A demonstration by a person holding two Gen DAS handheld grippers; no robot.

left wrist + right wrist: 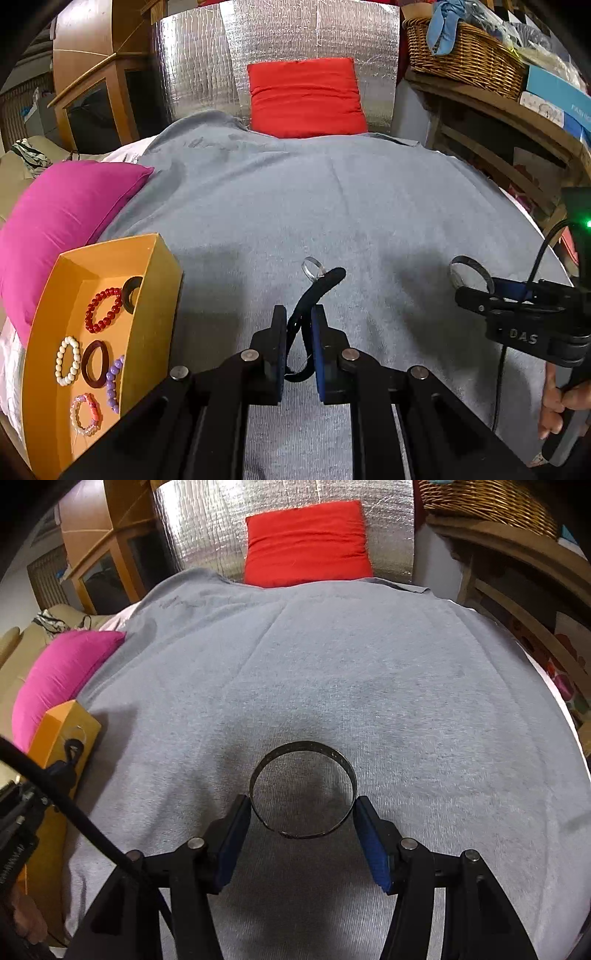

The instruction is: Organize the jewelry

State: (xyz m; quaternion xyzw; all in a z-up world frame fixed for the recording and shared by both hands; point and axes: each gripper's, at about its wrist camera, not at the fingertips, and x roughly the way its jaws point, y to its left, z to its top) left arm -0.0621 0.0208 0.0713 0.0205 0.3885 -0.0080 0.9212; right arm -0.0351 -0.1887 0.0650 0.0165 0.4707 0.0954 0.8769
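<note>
The left gripper (pixel 299 332) is nearly closed on a dark cord with a clear ring (pixel 312 266); the cord is soft and limp, so it dangles and needs a grip near its middle. The right gripper (pixel 301 812) holds a thin metal bangle (pixel 302 746) across its width: light, stiff, probably slippery. Both hang above the grey blanket (pixel 332 206); the orange tray (pixel 155 295) sits at its left edge.
</note>
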